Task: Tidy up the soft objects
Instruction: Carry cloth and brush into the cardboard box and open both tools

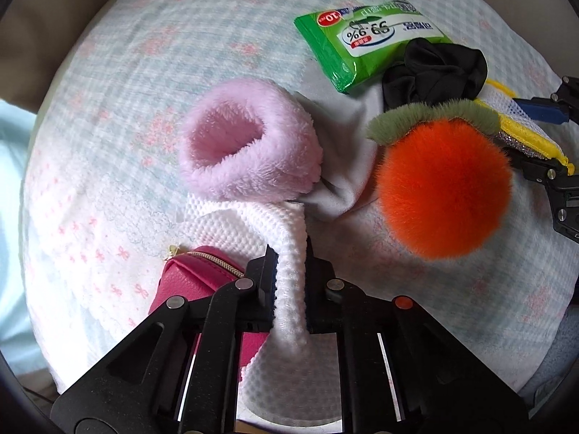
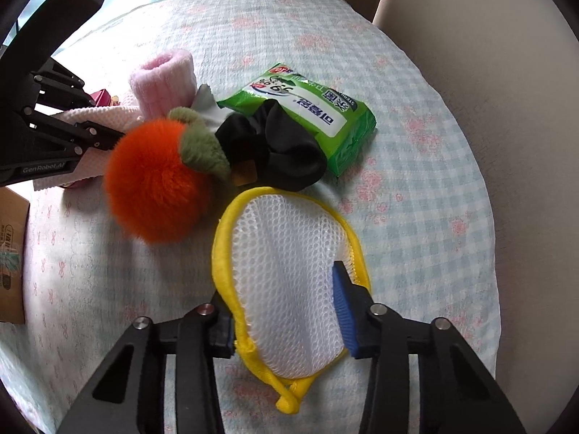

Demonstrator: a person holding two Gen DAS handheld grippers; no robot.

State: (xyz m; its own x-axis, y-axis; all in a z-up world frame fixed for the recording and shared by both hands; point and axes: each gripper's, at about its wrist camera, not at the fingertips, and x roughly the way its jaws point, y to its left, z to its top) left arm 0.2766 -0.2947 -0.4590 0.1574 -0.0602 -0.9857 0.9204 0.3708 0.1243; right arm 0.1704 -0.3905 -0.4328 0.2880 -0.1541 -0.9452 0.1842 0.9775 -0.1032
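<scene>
Left gripper [image 1: 291, 282] points straight down, jaws pinched tight on a fold of the white waffle-textured cloth [image 1: 286, 253]; the cloth bunches up between the pads and spreads out below them. Right gripper [image 2: 286, 311] is partly closed around the white mesh pouch with yellow trim [image 2: 286, 275]: blue pad on one side sits against the mesh, the other finger presses the yellow edge. Both on the checked, flower-print bed cover [image 2: 416, 181]. Pink fuzzy sock [image 1: 249, 144] lies just past the white cloth, cuff open toward the camera. Fluffy orange pom-pom with green leaf [image 1: 445, 188] sits between the two grippers, touching the black fabric scrunchie [image 1: 434, 72], which overlaps the green wet-wipes pack [image 1: 362, 39]. Magenta zip pouch [image 1: 195, 282] sits beside the left gripper, partly under the white cloth.
</scene>
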